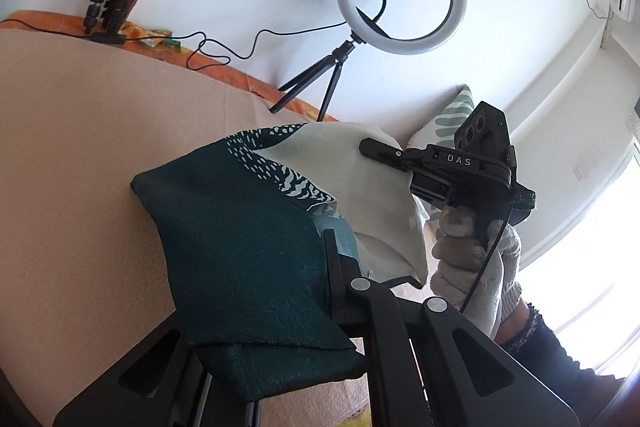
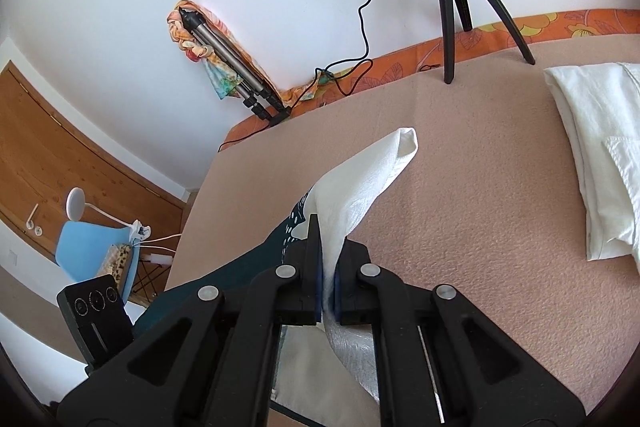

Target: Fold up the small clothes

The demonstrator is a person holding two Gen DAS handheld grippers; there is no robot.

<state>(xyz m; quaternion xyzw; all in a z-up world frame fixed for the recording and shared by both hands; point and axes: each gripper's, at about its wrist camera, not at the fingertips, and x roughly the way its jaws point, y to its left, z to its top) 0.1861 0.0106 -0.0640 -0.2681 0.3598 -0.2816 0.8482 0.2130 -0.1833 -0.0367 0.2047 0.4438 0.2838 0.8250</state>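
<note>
The teal-and-white garment (image 1: 248, 239) is hanging lifted above the beige padded surface (image 1: 80, 131), stretched between both grippers. The left gripper (image 1: 334, 255) is pinching its teal edge; the right gripper (image 2: 328, 259) is clamping its white corner, a gloved hand (image 1: 472, 267) holding it.

You can read just one marking: the white capital letters "DAS", printed on the black side of your right gripper (image 1: 370, 148) as your left wrist camera sees it. From your right wrist camera no writing is legible; the three round marks on the small black block at lower left are too small to make out
</note>
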